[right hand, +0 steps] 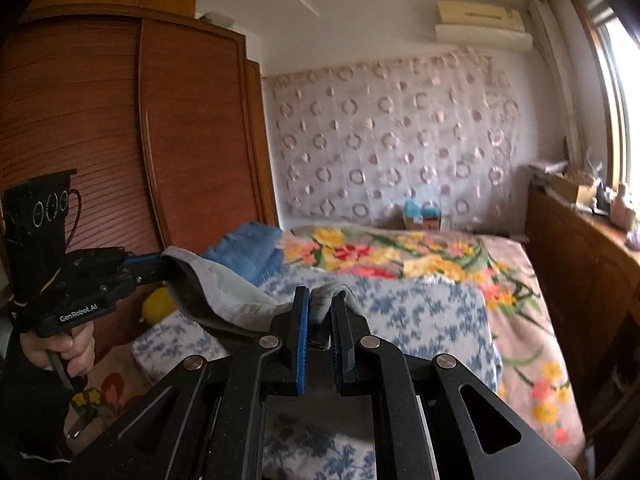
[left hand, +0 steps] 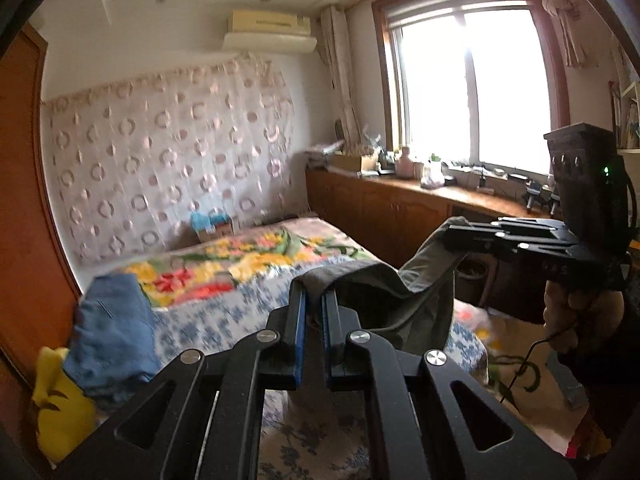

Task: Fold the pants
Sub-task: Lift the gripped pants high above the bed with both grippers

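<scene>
Grey pants point(left hand: 400, 300) hang in the air between my two grippers, above the bed. My left gripper point(left hand: 314, 292) is shut on one edge of the pants. My right gripper point(right hand: 320, 300) is shut on the other edge. In the left wrist view the right gripper point(left hand: 456, 228) shows at the right, pinching the cloth. In the right wrist view the left gripper point(right hand: 160, 264) shows at the left, holding the pants point(right hand: 224, 292), which sag between the two. The lower part of the pants is hidden behind the gripper bodies.
The bed point(right hand: 420, 312) has a blue floral sheet and a bright flowered blanket point(left hand: 224, 264). A blue garment point(left hand: 112, 328) and a yellow item point(left hand: 60, 404) lie at its left edge. A wooden wardrobe point(right hand: 100, 128) stands left; a cluttered wooden counter point(left hand: 420, 204) runs under the window.
</scene>
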### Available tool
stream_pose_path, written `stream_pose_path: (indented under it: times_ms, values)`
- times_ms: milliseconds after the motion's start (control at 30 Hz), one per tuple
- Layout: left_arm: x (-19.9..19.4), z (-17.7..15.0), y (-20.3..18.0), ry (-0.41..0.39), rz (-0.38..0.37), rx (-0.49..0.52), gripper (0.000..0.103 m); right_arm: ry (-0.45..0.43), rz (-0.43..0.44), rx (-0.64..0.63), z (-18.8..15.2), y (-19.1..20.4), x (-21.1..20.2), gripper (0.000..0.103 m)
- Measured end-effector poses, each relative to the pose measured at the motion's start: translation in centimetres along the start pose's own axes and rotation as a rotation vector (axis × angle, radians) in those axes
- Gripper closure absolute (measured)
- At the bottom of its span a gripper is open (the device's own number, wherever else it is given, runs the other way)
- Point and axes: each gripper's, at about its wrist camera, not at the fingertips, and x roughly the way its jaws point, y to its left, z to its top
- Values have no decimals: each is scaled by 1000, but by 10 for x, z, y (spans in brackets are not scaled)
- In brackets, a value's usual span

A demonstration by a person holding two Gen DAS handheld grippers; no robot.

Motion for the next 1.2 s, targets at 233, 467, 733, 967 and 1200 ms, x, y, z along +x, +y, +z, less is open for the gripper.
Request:
stream_pose_path:
  times_ms: [233, 467, 733, 967, 1200]
  values:
    - [42, -7, 31, 42, 49, -13, 96, 32, 9, -23, 2, -4, 37, 94]
    - [89, 16, 67, 46, 129, 5, 96, 74, -62, -72, 53, -12, 105, 94]
    - [112, 45, 93, -4, 167, 34, 96, 5, -105, -122, 107, 0, 146, 94]
    - [134, -3, 103, 100, 164, -2, 96, 113, -65, -121, 73, -5, 195, 94]
    - [130, -19, 102, 140, 143, -46, 96, 173, -47, -115, 94, -10, 214, 94]
